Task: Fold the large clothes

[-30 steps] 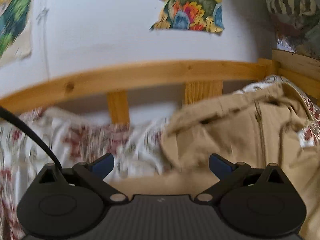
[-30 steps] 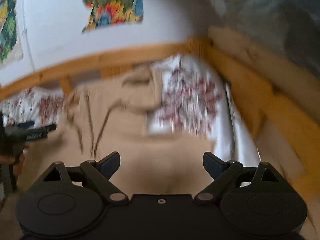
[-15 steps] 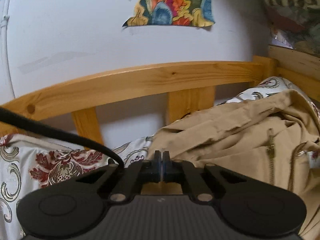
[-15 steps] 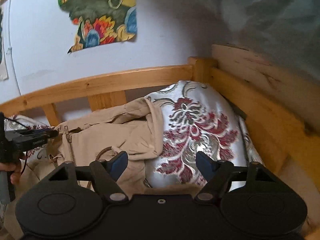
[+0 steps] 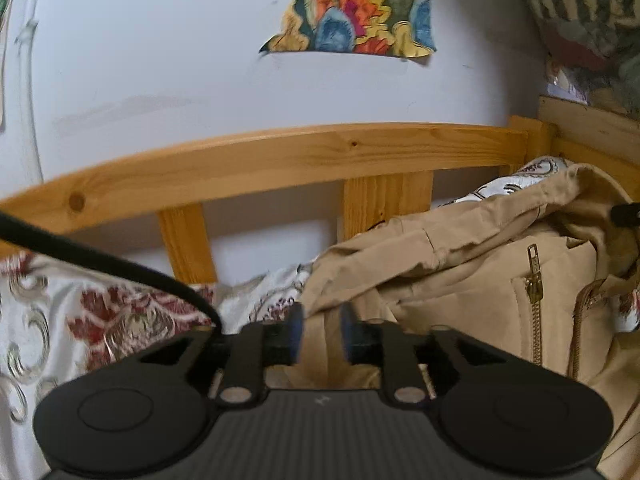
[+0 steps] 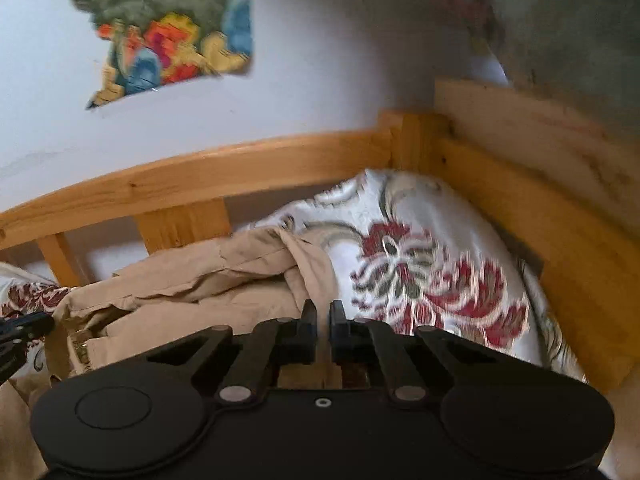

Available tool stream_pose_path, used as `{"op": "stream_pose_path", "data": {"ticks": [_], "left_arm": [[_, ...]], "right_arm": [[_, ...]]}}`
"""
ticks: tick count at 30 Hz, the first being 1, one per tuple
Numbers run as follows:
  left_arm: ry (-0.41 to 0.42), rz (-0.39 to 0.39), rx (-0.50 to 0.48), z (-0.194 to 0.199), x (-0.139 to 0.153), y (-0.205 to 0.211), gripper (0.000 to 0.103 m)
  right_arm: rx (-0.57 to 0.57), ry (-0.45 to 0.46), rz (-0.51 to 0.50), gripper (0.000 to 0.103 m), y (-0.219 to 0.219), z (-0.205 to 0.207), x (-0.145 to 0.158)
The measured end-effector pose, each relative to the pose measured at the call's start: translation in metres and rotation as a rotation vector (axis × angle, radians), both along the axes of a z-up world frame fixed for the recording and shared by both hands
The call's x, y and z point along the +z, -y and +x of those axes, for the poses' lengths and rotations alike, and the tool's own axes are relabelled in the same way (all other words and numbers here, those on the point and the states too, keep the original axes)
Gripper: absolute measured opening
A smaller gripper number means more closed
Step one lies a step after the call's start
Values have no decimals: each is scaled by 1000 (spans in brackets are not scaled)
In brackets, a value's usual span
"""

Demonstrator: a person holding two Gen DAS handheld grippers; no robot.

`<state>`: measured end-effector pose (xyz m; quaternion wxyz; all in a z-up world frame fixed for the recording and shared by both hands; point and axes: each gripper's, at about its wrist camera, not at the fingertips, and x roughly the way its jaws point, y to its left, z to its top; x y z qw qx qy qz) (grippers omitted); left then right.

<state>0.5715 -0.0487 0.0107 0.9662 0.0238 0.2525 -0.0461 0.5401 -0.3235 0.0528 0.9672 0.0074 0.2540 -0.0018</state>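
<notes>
Fabric of the tan jacket (image 5: 472, 276) is a matte, woven cotton-like cloth, creased and bunched, with a brass-toned zipper (image 5: 534, 276) running down its front and a second zip line further right. It lies crumpled on a glossy white bedspread (image 6: 420, 264) patterned with red and grey-green floral scrolls.

Left gripper (image 5: 320, 334): black jaws with blue pads, a narrow gap between them, opening at this moment. A vertical fold of tan cloth stands in that gap; the pads do not visibly press on it. The jacket's bulk spreads up and to the right of this claw. A black cable (image 5: 100, 264) arcs in from the left edge.

Right gripper (image 6: 323, 330): jaws drawn almost together. A strip of jacket edge runs down into the slit between them and appears pinched there. In that view the jacket extends to the left of the claw, and the bedspread bulges to the right.

Bed frame (image 5: 280, 160) is knotty, orange-toned pine: a curved top rail on short upright slats, meeting a plank side board at the corner. Behind it stands a plain white wall bearing a torn, brightly coloured floral poster (image 5: 356, 12).
</notes>
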Motion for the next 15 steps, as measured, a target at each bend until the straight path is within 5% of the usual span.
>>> {"op": "stream_pose_path", "data": {"ticks": [5, 8, 15], "left_arm": [[13, -259, -39, -28, 7, -33, 61], [29, -366, -61, -53, 17, -58, 66], [-4, -535, -84, -85, 42, -105, 73]], "right_arm": [[160, 181, -227, 3, -28, -57, 15], [275, 323, -487, 3, -49, -104, 6], [431, 539, -849, 3, -66, -200, -35]]}}
